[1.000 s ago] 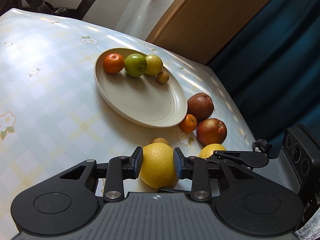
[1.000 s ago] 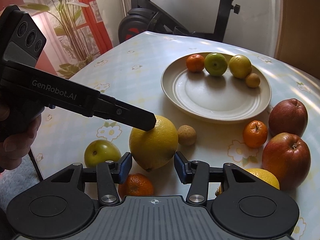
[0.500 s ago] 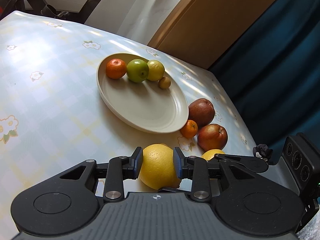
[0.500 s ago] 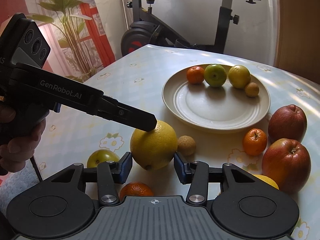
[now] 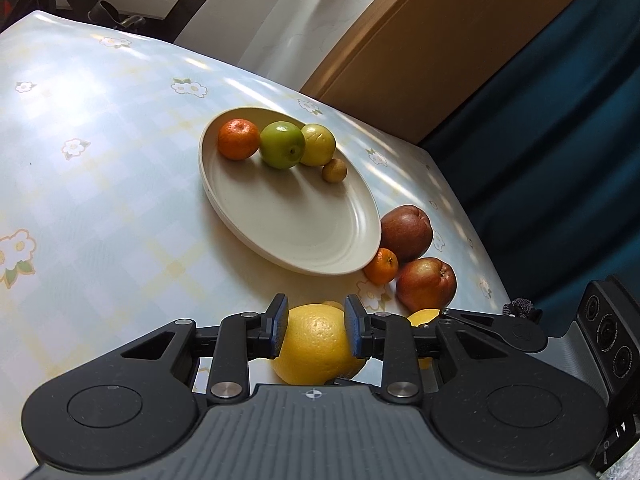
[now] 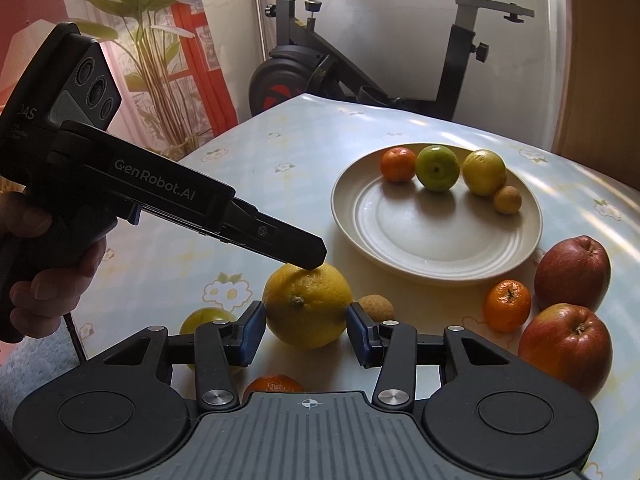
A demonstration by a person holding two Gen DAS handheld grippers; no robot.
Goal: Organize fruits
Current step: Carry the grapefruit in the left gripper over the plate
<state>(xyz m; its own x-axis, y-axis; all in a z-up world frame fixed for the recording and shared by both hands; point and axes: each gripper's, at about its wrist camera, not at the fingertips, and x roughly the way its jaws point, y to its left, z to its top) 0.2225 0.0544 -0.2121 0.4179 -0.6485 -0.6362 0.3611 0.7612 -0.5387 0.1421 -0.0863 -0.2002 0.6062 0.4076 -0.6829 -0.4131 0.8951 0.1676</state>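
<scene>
Your left tongs (image 5: pixel 316 330) are clamped on the big yellow citrus (image 5: pixel 316 350), which sits on the desk (image 5: pixel 100 184) just in front of the plate (image 5: pixel 320 240). Your right tongs (image 6: pixel 306 330) stand apart around the same citrus; whether their pads touch it you cannot tell.

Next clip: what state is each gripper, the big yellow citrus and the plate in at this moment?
left gripper: shut on the large yellow citrus, jaws just closed further.
right gripper: jaws flank the same citrus; contact unclear.
large yellow citrus: whole, unpeeled, gripped.
plate: upright on the table, four small fruits along its far side.
</scene>
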